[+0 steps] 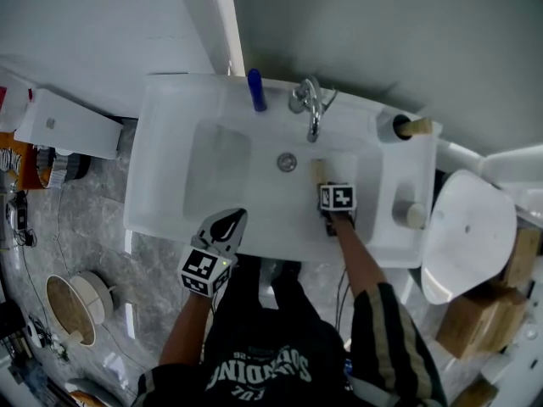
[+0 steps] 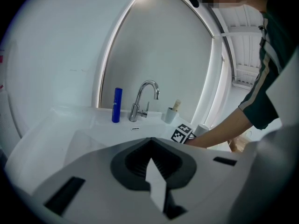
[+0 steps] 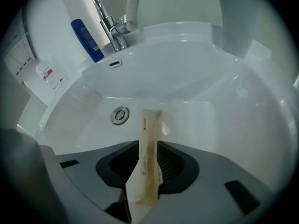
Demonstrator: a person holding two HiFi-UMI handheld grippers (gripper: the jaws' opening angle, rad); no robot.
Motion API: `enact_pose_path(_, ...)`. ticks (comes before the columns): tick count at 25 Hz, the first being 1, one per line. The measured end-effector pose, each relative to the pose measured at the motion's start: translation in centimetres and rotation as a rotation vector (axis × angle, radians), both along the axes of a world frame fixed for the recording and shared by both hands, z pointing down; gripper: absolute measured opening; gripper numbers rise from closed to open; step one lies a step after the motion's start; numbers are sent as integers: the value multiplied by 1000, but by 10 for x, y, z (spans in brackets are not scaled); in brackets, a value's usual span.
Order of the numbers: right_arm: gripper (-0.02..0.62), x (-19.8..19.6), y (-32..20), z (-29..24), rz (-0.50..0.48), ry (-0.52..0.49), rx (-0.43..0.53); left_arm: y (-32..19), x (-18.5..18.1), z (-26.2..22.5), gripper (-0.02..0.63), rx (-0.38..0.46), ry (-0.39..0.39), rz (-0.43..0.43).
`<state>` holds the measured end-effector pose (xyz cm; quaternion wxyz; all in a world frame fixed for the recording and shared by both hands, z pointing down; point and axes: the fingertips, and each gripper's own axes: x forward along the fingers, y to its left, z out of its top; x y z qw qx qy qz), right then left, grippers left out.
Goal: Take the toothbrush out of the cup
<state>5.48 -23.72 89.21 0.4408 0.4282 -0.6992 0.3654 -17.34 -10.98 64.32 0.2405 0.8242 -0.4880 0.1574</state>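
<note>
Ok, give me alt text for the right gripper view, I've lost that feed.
A wrapped toothbrush stands between the right gripper jaws, its far end low in the white sink basin, just right of the drain. Behind are the faucet, a blue bottle and a grey cup.

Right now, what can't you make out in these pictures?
- What the packet holds: its wrapper hides it, right gripper view.
- Whether the right gripper pinches the packet: the packet itself hides where they meet.
- What sticks out of the cup: too small, head view.
</note>
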Motion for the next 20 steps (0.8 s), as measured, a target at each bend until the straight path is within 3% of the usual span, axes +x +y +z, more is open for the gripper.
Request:
enact_pose_path(5, 101, -2, -8, -44, -74, 8, 148, -4, 2, -9, 0, 21, 0, 3)
enact_pose_path(10, 97, -12, -11, -99, -121, -74, 307, -18, 6, -35, 0, 83, 4, 25)
enact_pose_path(16, 40, -27, -8, -179, -61, -191, 501, -40, 6, -62, 0, 157, -7, 86)
enact_pose_path(20, 8, -34, 3, -234, -23, -213, 655, -54, 6, -77, 0, 197, 11, 129)
